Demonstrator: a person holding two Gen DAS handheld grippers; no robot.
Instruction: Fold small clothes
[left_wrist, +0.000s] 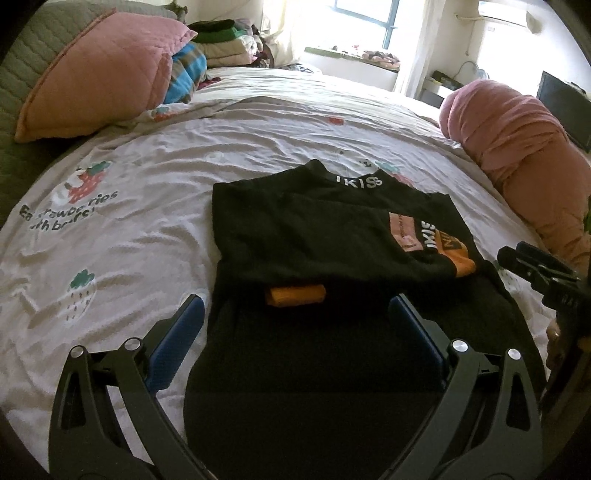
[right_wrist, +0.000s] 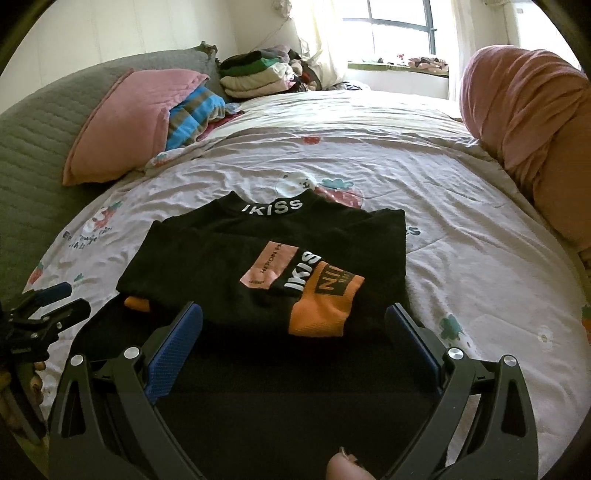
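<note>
The black top (left_wrist: 332, 229) lies partly folded on the strawberry-print bedsheet (left_wrist: 147, 184), directly ahead of both grippers. The left gripper (left_wrist: 295, 332) and the right gripper (right_wrist: 293, 332) both stand wide open above its near hem, holding nothing.

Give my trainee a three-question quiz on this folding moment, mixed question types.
1. True or false: the left claw is shut on the black shirt.
2. Which word is printed on the shirt's collar? A) NIKE B) IKISS C) PUMA
3. Fill in: the sleeve cuff folded across the shirt's front is ____ in colour.

Key: 1 false, both claws, including the right claw, stand open over the shirt's near end. 2 B. 3 orange.
</note>
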